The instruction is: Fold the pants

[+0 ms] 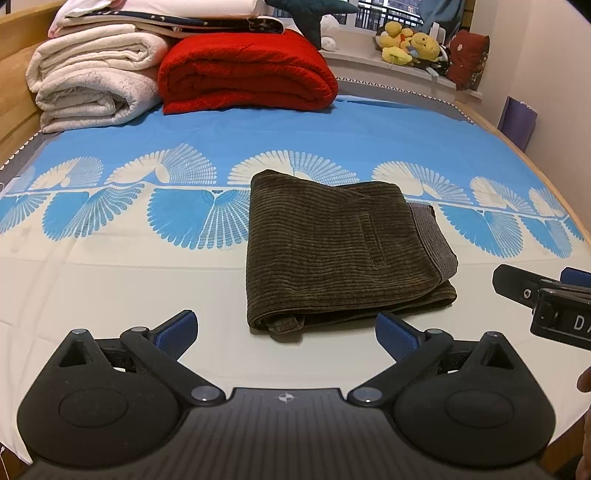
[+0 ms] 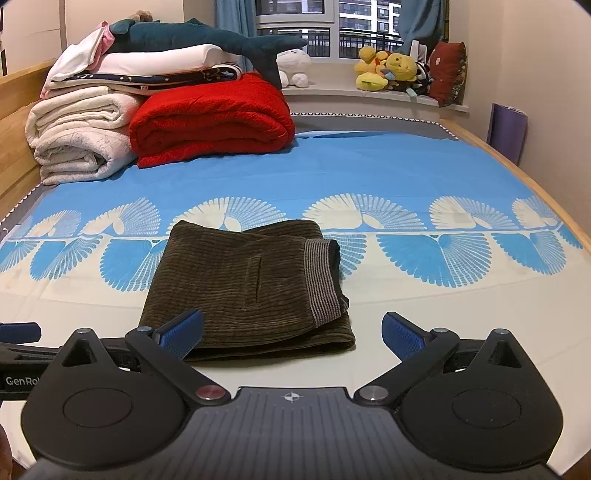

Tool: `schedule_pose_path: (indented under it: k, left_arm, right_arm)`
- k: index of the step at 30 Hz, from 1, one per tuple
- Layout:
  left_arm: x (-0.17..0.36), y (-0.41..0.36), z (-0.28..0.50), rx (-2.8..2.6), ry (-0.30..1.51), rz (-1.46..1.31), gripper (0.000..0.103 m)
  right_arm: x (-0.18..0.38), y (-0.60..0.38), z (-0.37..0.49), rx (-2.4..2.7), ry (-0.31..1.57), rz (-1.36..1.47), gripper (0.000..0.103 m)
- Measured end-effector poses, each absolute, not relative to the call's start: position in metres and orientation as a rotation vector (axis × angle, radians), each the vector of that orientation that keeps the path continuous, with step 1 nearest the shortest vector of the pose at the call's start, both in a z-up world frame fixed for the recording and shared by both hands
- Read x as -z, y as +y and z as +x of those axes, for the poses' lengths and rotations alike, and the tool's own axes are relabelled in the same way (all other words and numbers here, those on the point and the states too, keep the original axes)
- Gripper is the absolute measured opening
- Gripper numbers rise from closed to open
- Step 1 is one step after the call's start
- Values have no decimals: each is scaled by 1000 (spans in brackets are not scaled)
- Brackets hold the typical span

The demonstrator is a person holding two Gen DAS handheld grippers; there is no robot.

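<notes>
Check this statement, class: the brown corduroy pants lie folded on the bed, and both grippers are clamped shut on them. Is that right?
Not quite. The pants do lie folded on the bed, but the left gripper and right gripper are open, holding nothing, as both wrist views show.

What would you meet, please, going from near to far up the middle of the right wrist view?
Right tongs, open → folded brown pants → blue patterned sheet → red blanket → shark plush → window.
</notes>
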State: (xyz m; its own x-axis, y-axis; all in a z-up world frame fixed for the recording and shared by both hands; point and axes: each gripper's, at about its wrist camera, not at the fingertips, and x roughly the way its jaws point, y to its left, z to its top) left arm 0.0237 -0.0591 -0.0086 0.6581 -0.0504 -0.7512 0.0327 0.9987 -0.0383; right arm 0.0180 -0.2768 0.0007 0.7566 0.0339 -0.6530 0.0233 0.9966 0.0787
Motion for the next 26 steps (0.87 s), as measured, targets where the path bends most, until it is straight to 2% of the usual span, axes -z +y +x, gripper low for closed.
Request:
schedule_pose_path:
  k: [26]
  left_arm:
    - [8,-58,23,55,850,-22,102]
  right_arm:
    - [1,-274,18,-13,715,72,102]
